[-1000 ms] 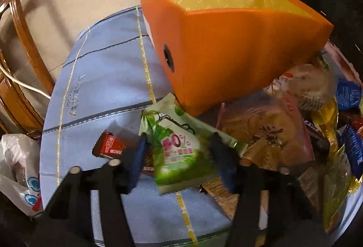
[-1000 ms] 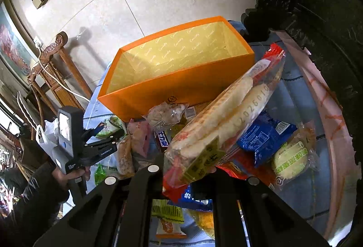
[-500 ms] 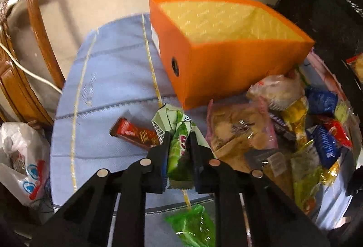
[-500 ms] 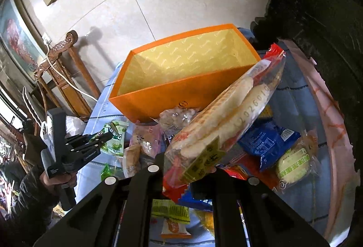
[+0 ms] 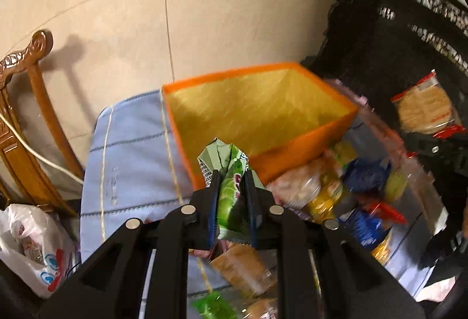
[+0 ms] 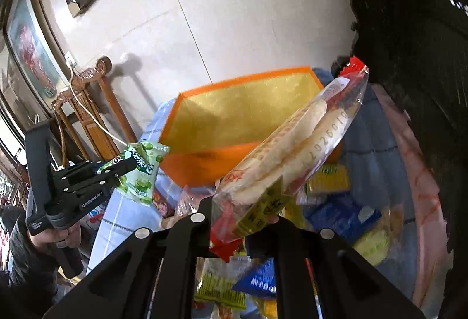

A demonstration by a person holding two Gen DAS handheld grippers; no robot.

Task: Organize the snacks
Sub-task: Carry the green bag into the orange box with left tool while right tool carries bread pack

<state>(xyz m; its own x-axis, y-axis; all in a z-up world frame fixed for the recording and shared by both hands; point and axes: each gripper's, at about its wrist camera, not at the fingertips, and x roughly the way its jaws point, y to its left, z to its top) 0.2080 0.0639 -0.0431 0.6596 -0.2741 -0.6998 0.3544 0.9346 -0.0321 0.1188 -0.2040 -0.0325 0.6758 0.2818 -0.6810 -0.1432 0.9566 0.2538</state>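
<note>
The left gripper [image 5: 232, 196] is clenched on a green snack packet [image 5: 231, 193], its two fingers pressing the wrapper flat between them. A second ago those jaws stood open around the packet as it lay on the table; they have since closed on it and lifted it clear, so it now hangs in the air just in front of the near corner of the orange box [image 5: 292, 143]. The right gripper [image 6: 242, 219] is shut on the lower end of a long clear packet of pale rice crackers [image 6: 295, 155], which slants up and away over the box's near wall, much as it did a second ago, only a little higher.

The box stands open and looks empty, its yellow lining bare, on the blue-clothed table [image 5: 131, 166]. To its right, the heap of loose snacks [image 5: 345, 196] lies unsorted.

Both packets are now up off the table and close to the box, so the picking step looks finished for these two; the likely next move is to carry each over the rim and let go inside.
</note>
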